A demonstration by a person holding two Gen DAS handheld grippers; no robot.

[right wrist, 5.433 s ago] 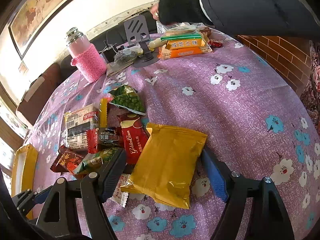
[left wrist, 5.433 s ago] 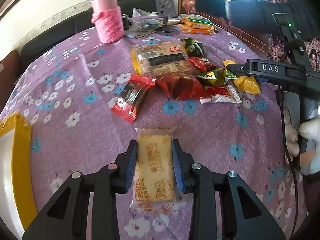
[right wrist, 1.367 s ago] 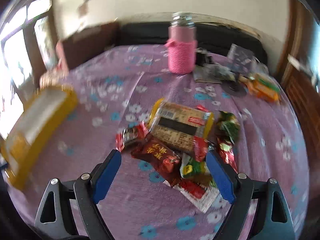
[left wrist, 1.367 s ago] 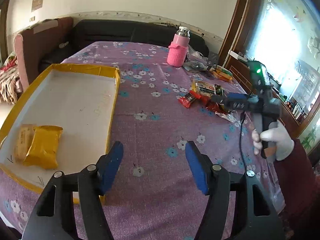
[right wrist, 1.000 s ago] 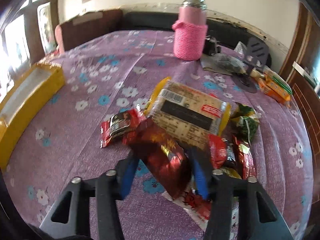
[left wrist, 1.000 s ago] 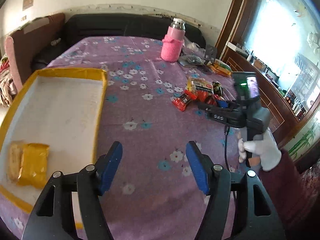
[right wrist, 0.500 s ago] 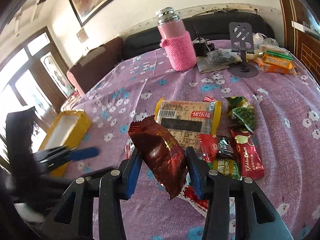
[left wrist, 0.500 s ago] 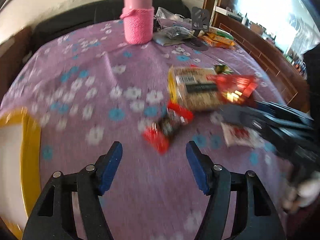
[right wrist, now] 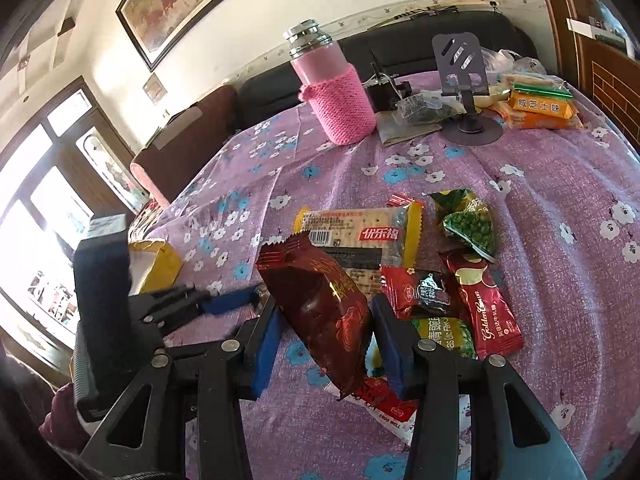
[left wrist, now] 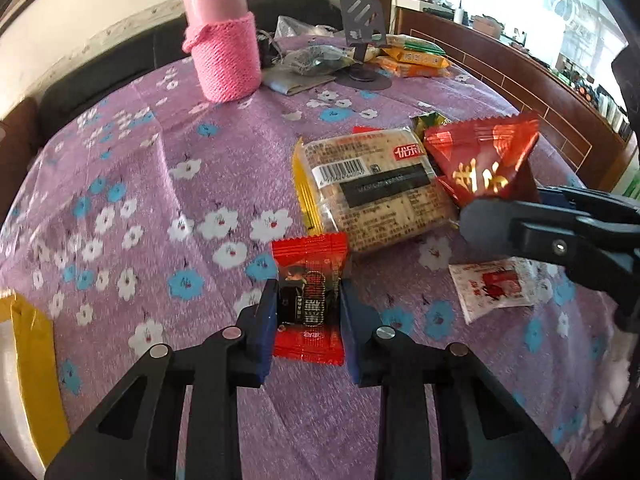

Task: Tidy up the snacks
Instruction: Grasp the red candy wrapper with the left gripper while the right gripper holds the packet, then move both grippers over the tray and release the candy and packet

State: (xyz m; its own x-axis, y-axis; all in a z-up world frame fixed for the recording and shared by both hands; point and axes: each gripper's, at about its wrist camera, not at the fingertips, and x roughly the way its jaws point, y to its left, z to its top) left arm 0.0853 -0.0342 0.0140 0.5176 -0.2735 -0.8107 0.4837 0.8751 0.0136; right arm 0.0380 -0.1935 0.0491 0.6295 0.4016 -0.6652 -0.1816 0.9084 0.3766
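A small red and black snack packet (left wrist: 308, 304) lies flat on the purple flowered tablecloth. My left gripper (left wrist: 308, 296) is closing on it, and its blue pads touch the packet's two long sides. My right gripper (right wrist: 326, 312) is shut on a dark red snack bag (right wrist: 320, 300) and holds it clear above the snack pile. In the left wrist view that bag (left wrist: 484, 160) hangs at the right in the right gripper (left wrist: 516, 204). The yellow-rimmed tray (left wrist: 32, 344) sits at the far left edge.
A big cracker pack (left wrist: 368, 192), a white sachet (left wrist: 492, 284), a green pea bag (right wrist: 468, 224) and a red bar (right wrist: 484, 312) lie on the cloth. At the back stand a pink-sleeved flask (left wrist: 224, 52), a phone stand (left wrist: 360, 16) and orange packets (right wrist: 536, 108).
My left gripper swung from the tray side over to the red and black packet, dropped to it and closed its jaws around it. The right gripper lifted the dark red bag off the pile.
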